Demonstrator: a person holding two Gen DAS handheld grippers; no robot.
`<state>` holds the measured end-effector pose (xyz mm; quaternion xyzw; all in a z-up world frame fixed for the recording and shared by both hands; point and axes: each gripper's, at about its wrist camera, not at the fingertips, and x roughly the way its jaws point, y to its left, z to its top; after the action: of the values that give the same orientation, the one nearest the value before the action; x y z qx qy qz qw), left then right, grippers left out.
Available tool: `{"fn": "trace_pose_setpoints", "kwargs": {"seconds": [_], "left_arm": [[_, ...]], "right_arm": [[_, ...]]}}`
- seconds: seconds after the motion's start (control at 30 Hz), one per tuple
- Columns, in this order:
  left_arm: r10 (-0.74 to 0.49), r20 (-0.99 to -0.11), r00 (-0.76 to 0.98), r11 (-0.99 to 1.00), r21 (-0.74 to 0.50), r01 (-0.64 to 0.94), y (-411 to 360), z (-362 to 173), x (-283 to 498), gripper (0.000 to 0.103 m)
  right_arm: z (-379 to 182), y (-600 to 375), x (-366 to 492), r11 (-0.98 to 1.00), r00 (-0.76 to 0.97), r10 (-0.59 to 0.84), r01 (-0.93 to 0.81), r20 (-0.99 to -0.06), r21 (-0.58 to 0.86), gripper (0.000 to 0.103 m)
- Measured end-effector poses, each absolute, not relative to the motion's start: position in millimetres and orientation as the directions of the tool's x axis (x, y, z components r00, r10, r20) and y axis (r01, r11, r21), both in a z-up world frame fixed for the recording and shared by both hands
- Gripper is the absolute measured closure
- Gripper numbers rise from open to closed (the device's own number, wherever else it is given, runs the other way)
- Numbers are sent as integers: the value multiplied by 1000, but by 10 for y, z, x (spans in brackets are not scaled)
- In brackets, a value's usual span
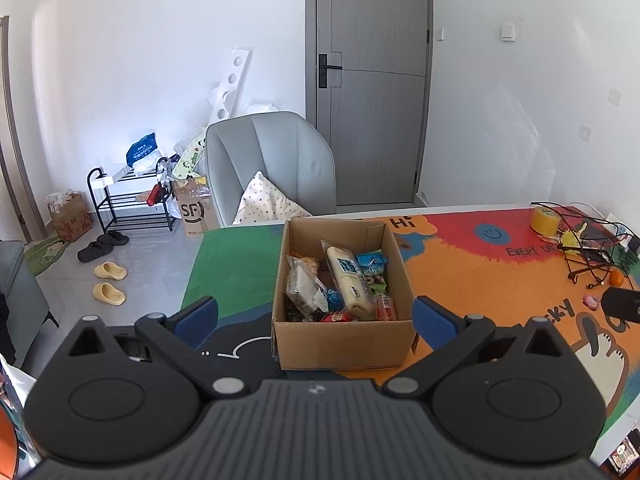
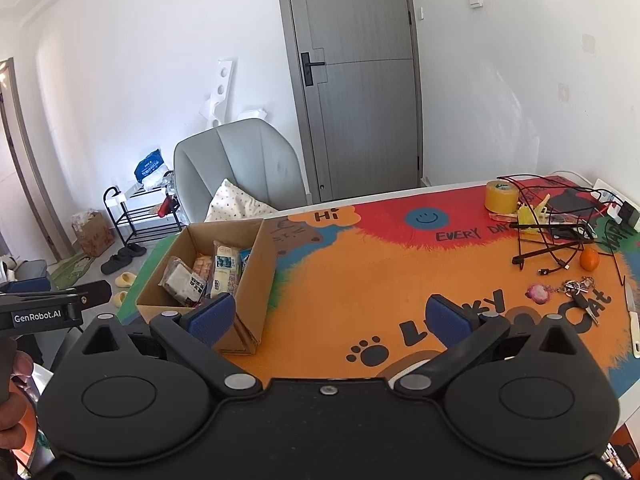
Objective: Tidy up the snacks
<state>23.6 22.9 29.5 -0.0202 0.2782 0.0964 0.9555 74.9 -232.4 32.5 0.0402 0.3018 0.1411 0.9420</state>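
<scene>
An open cardboard box (image 1: 344,340) stands on the colourful table mat, filled with several snack packets; a long cream packet (image 1: 349,280) lies on top. My left gripper (image 1: 316,318) is open and empty, just in front of the box, jaws wider than the box. In the right wrist view the box (image 2: 256,264) is at the left with the snacks (image 2: 208,276) inside. My right gripper (image 2: 330,316) is open and empty above the orange mat, to the right of the box. The left gripper's body (image 2: 48,308) shows at the far left.
A yellow tape roll (image 2: 500,196), a black wire rack (image 2: 560,220), an orange (image 2: 590,260), keys (image 2: 576,292) and a knife (image 2: 634,320) lie at the table's right. A grey chair (image 1: 272,164) with a pillow stands behind the table. A shoe rack (image 1: 128,200) is on the floor.
</scene>
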Motion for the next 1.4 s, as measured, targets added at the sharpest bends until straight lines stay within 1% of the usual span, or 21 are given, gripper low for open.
{"fn": "trace_pose_setpoints", "kwargs": {"seconds": [0.2, 0.43, 0.57, 1.4], "left_arm": [[184, -535, 825, 979, 20, -205, 226, 303, 226, 0], [166, -539, 826, 983, 22, -183, 201, 305, 221, 0], [137, -555, 821, 986, -2, -166, 210, 296, 238, 0], [134, -550, 824, 988, 11, -153, 148, 283, 229, 0]], "right_arm": [[313, -2334, 751, 958, 776, 288, -237, -561, 163, 0], [312, -2378, 749, 957, 776, 288, -229, -560, 176, 0], [315, -2390, 758, 959, 778, 284, -224, -561, 175, 0], [293, -2368, 774, 960, 774, 281, -230, -568, 163, 0]]}}
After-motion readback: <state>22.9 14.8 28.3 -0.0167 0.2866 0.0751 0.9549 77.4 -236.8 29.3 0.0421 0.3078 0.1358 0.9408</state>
